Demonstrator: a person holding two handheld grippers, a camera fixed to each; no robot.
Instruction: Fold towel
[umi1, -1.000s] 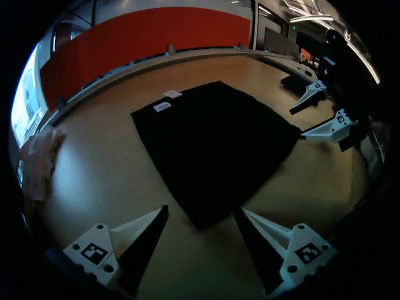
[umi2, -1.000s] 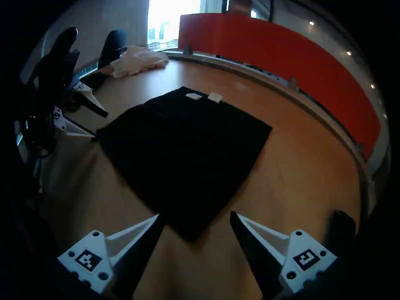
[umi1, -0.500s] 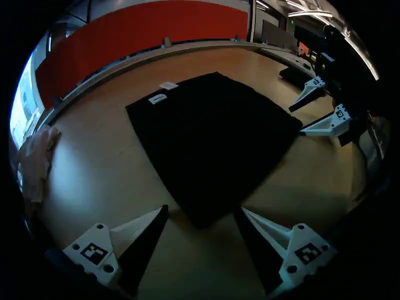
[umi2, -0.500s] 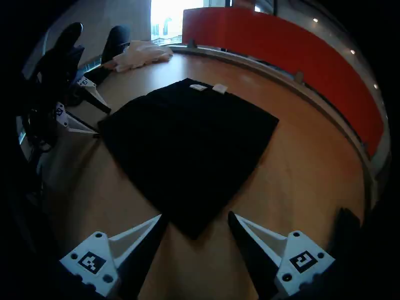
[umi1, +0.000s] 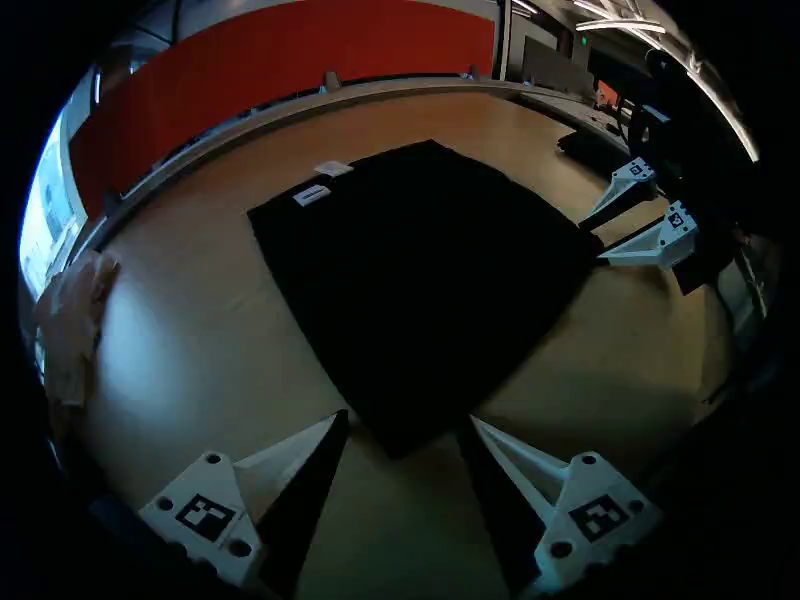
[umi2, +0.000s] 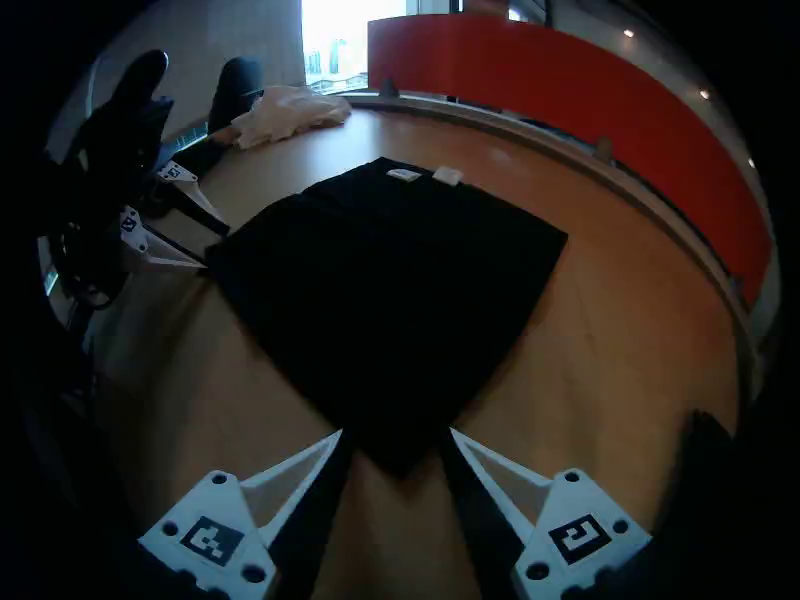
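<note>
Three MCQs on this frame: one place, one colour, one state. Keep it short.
1. Where is the towel corner nearest the left gripper?
A) hanging off the table
B) between its fingers
C) under a cloth
2. Towel colour?
A) black
B) white
C) red
3. Right gripper state?
A) shut on towel
B) shut, empty
C) open

1 B: the corner sits in the finger gap.
2 A: the fabric is uniformly black.
3 C: fingers are apart, straddling a corner.
</note>
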